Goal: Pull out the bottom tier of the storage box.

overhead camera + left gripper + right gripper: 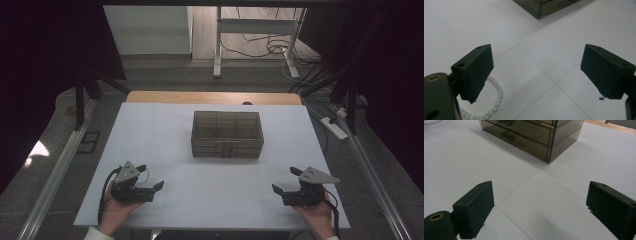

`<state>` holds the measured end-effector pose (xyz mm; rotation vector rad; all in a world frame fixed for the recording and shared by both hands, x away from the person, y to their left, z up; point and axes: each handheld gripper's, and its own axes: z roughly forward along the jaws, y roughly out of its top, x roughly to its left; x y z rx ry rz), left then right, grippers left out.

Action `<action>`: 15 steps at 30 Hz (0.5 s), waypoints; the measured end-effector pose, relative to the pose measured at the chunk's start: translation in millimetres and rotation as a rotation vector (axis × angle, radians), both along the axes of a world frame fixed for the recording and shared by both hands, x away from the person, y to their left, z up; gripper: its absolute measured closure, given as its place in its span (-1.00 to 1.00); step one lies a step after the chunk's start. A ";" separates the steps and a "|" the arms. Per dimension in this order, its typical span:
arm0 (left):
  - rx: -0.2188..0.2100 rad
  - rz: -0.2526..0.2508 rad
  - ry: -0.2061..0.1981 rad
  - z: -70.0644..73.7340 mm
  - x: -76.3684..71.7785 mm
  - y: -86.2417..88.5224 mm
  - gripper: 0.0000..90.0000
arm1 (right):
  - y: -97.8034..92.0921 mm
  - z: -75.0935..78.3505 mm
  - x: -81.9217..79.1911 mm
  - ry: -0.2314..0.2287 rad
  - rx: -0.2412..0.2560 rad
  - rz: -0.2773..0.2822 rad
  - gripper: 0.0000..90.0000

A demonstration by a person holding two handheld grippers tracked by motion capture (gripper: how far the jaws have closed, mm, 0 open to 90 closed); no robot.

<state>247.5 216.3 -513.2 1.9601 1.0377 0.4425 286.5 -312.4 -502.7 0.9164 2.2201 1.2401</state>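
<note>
A smoky see-through drawer box (227, 134) stands at the middle of the white table (150, 130); its front drawers with small handles (507, 135) face me. A white bead bracelet (496, 98) lies on the table just under the left jaw of my left gripper (536, 72), and it shows as a pale loop (145, 173) beside that gripper (150, 176). My left gripper is open near the front left, nothing between its jaws. At the front right my right gripper (285, 180) is open and empty too (539, 207). The box's corner (540, 10) lies ahead of the left gripper.
The table's wooden far edge (215, 97) runs behind the box. Beyond it stand a desk frame (255, 30) and floor cables (272, 47); a power strip (334, 127) lies on the floor at right. A small dark speck (601, 98) sits on the table.
</note>
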 end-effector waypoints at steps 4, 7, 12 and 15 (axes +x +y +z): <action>0.003 -0.007 -0.001 -0.5 0.7 -0.9 -0.74 | 3.7 -2.0 0.9 0.004 -0.007 -0.003 -0.83; 0.003 -0.009 -0.002 -0.4 0.6 -1.0 -0.74 | 10.2 -2.8 1.4 0.000 -0.013 0.000 -0.83; 0.000 -0.004 -0.003 -0.3 0.1 0.1 -0.74 | 18.7 -3.5 1.8 -0.002 -0.025 0.018 -0.83; -0.003 -0.002 -0.003 -0.2 -0.3 0.0 -0.74 | 24.1 -3.4 1.4 -0.004 -0.026 0.029 -0.82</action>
